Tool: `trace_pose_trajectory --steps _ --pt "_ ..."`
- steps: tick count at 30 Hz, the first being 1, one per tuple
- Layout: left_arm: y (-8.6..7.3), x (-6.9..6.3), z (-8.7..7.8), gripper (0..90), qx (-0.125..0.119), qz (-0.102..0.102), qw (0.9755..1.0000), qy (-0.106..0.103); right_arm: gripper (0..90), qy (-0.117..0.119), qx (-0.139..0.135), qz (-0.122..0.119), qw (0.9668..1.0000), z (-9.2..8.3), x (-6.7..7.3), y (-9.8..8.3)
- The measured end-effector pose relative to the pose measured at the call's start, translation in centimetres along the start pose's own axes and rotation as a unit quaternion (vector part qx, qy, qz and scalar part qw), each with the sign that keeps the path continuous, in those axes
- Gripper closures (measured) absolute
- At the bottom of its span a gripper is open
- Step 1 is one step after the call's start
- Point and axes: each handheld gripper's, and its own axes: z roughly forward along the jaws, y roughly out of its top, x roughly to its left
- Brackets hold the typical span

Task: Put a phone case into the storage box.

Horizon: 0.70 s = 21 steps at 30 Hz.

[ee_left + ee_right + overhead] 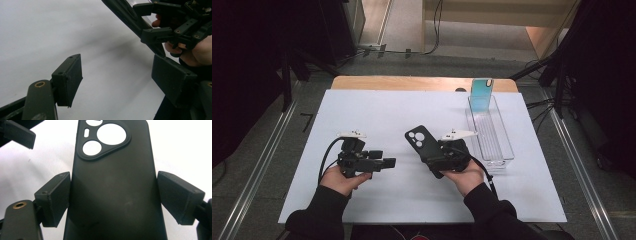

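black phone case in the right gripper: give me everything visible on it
The black phone case looks like matte, slightly flexible plastic or rubber, with a raised camera island holding two round cutouts and a small slot. White shows through those holes, so it looks empty. The right gripper clamps it across its width, a pad on each long edge, camera end pointing away from the hand. In the high view it is held tilted above the white table, camera end toward the far left. Faint scuffs mark its back. Nothing else touches it.

The black phone case [112, 190] runs off the right gripper view's top and bottom edges; the right hand-held gripper [439, 152] covers its lower end in the high view; the tray's [507, 150] clear walls are hard to trace.
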Motion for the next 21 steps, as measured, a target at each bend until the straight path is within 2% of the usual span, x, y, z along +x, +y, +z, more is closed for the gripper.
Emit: trace_pose_trajectory --steps 2,6,13,17,21 --pt "0.5 -0.1 0.1 25.6 0.003 0.006 1.0 0.003 13.7 -0.003 -0.003 0.003 1.0 -0.1 0.2 0.1" --pt "1.6 -0.4 0.2 25.6 0.0 0.001 1.0 0.006 13.7 -0.007 -0.012 0.011 0.9998 -0.1 0.5 0.5" --pt "3.8 -0.6 0.4 25.6 -0.008 -0.016 0.9997 0.018 13.6 -0.009 -0.021 0.035 0.9991 0.5 1.1 0.6" --pt "4.5 -0.8 0.7 25.6 -0.014 -0.012 0.9992 0.035 13.5 -0.006 -0.031 0.047 0.9984 0.7 1.4 0.6" --pt "5.0 -0.6 1.3 25.6 -0.02 -0.03 0.999 0.026 13.5 -0.01 -0.038 0.058 0.9975 0.8 1.4 0.4"
